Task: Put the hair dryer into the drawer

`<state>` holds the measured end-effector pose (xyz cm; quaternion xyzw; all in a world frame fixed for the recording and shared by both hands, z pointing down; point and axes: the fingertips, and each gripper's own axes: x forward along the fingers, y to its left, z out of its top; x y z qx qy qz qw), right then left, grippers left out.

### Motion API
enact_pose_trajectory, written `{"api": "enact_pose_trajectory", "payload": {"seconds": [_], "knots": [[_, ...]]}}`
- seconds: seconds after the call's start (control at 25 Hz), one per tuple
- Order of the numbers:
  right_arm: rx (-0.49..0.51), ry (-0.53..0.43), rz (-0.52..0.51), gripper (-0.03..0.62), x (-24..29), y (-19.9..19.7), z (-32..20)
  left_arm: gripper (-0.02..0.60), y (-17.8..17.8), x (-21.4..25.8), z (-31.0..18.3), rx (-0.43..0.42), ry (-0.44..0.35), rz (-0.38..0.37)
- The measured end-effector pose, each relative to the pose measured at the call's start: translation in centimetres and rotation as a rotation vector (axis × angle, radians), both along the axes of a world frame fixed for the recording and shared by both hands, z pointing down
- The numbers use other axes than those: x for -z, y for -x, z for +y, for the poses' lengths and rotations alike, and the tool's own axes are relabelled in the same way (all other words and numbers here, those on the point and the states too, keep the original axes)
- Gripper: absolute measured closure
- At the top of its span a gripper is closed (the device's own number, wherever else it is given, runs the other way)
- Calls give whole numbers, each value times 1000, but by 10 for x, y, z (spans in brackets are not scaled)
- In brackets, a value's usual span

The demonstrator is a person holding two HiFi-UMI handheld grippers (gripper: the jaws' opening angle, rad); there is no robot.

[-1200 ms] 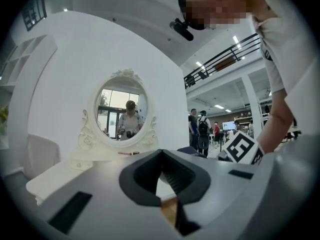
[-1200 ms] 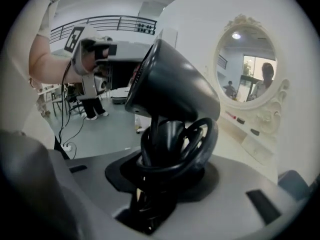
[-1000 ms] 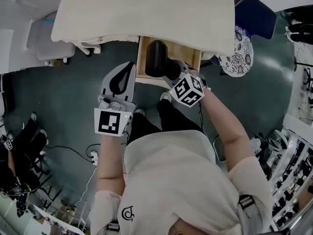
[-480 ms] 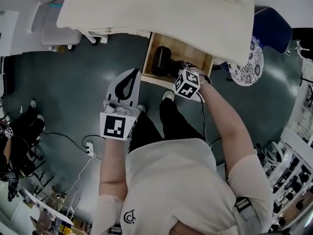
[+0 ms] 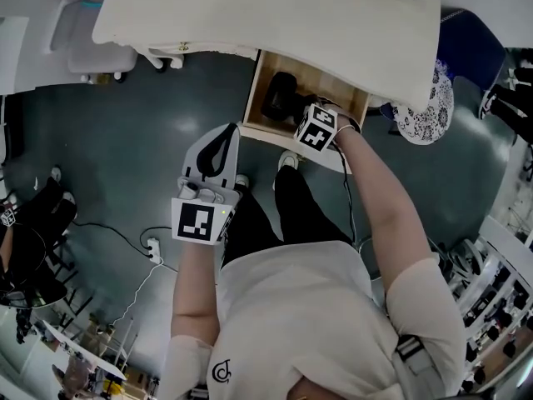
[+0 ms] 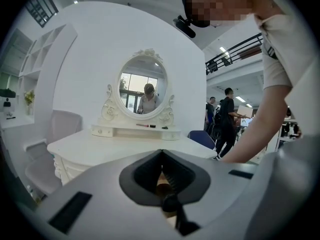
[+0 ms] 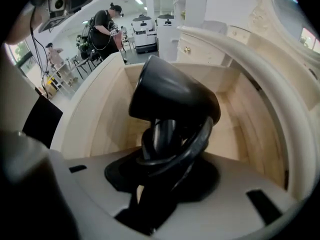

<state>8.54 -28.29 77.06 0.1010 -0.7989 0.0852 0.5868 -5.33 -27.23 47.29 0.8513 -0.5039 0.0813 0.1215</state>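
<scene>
The hair dryer (image 5: 281,105) is inside the open drawer (image 5: 255,98), which juts from under the dressing table (image 5: 250,15).

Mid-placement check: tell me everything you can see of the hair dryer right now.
The hair dryer is matt black, plastic by its look, with a short rounded barrel and a handle below it. Its black cord is looped round the handle. The right gripper is shut on the handle, with the barrel pointing away from it. The dryer is low inside the open, pale wooden drawer, between its side walls. Whether it touches the drawer floor cannot be told.
</scene>
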Motion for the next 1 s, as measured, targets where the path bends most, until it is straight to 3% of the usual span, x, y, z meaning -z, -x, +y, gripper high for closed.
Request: {"api": "enact_pose_trajectory", "payload": {"seconds": [0.28,0.48,0.64,0.76,0.88,0.96,1.0], "knots": [[-23,128,-23,369,-8,3,14,569,-2,1,-7,10,-15,22],[-118,100,-79,255,7,4,5,569,0,2,-5,2,-13,33],[-164,53,-112,249,30,2,0,569,-5,5,-4,-23,-20,30],[-234,-26,-139,400,58,1,-5,569,-9,15,-4,-41,-38,27],[-325,-51,-187,467,91,3,-3,569,-12,29,-2,-58,-56,21],[-412,-81,-208,575,112,0,-8,569,-15,35,-3,-73,-63,14],[-458,-94,-219,586,122,-2,-10,569,-15,37,-4,-78,-61,8]]}}
